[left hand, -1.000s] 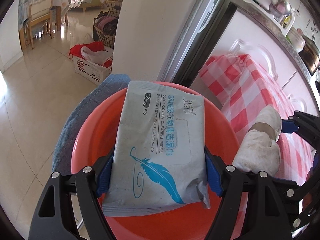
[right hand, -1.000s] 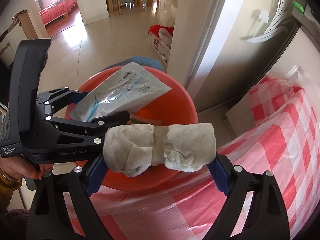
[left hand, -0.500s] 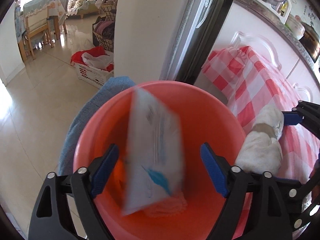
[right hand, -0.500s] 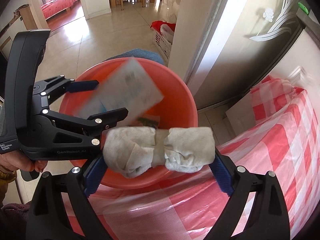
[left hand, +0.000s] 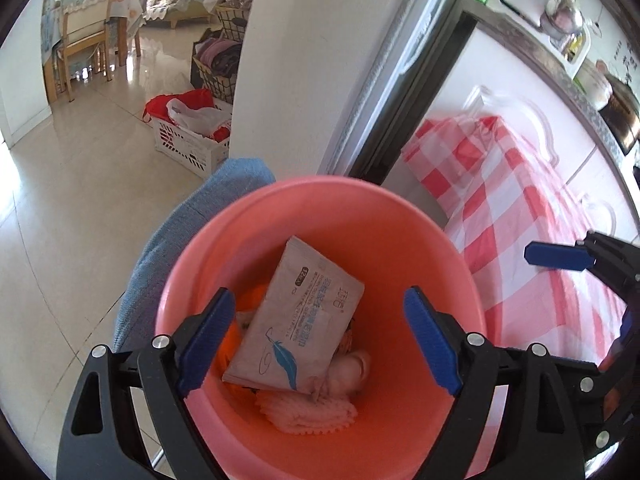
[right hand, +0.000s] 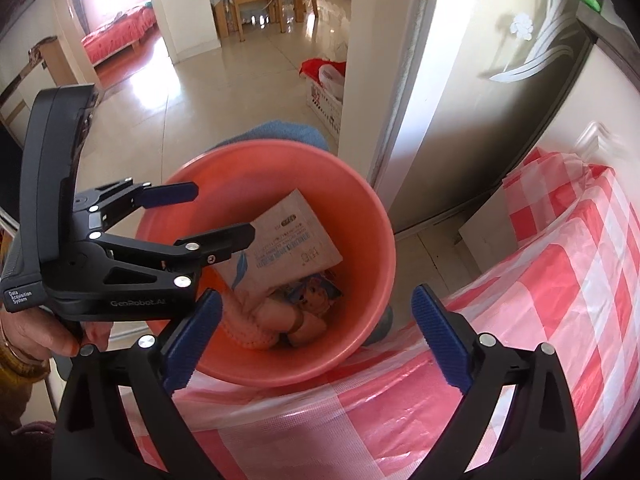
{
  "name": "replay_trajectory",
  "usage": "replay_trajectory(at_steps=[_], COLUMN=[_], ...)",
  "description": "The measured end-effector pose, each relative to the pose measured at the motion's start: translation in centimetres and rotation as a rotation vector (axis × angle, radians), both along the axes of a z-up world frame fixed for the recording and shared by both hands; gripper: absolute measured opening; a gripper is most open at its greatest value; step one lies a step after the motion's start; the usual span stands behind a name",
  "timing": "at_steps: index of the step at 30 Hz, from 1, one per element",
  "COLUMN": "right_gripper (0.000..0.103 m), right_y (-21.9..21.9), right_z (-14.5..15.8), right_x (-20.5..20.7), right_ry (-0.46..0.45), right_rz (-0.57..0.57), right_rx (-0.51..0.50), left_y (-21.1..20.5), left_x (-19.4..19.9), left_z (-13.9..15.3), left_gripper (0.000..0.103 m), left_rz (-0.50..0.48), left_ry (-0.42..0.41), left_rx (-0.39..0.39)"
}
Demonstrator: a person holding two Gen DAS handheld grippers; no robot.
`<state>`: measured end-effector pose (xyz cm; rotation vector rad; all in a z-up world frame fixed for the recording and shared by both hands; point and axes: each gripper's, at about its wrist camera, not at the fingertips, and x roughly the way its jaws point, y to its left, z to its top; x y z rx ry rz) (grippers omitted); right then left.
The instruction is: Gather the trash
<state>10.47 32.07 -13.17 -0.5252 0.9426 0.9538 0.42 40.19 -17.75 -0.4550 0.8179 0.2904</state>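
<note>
Trash sits where it belongs: the wet-wipe pack (left hand: 298, 322) lies slanted inside the orange bucket (left hand: 404, 240), resting on a pale knitted rag (left hand: 308, 410) and a rolled, dirty cloth (right hand: 290, 320), with a small printed wrapper (right hand: 316, 292) tucked beside them in the right wrist view. None of it touches a claw. The left gripper (left hand: 316, 340) hangs right over the bucket mouth with its blue pads spread wide and nothing between them; the right gripper (right hand: 316, 334) is likewise spread and empty, poised at the bucket's near rim above the checked tablecloth (right hand: 540, 300).

By the look of it the drop step is finished for both pieces — the step in hand is the release and clearing away from the bucket. What follows would call for lifting both grippers up and back without catching the rim, then turning to the table to look for anything left; no further rubbish shows on the stretch of cloth in view.

Around the bucket: a blue mat (left hand: 192, 232) under it, a white pillar (left hand: 280, 60) behind, and a laundry basket (left hand: 192, 140) on the tiled floor (left hand: 60, 200) beyond.
</note>
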Motion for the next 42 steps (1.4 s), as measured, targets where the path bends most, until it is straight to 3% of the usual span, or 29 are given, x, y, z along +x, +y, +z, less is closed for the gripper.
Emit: replay_trajectory(at_steps=[5,16,28,42], right_gripper=[0.096,0.096,0.096,0.096], right_y=[-1.4,-7.1,-15.4,-25.7], right_z=[0.9,2.1,2.5,4.2], right_x=[0.2,0.6,-1.8,-6.4], right_ry=[0.02,0.054,0.033,-0.095], right_rz=[-0.059,-0.217,-0.394,-0.585], right_rx=[0.076,0.222,0.364,0.446], left_y=[-0.1,-3.0,-10.0,-18.8], left_x=[-0.8,-2.4,-2.8,-3.7], left_z=[0.9,3.9,7.3,12.4], left_gripper=[0.09,0.094,0.094,0.094], left_rz=[0.04,0.071,-0.028,-0.177], left_ry=[-0.016,-0.027,-0.08,-0.169], left_rx=[0.044,0.236,0.265,0.358])
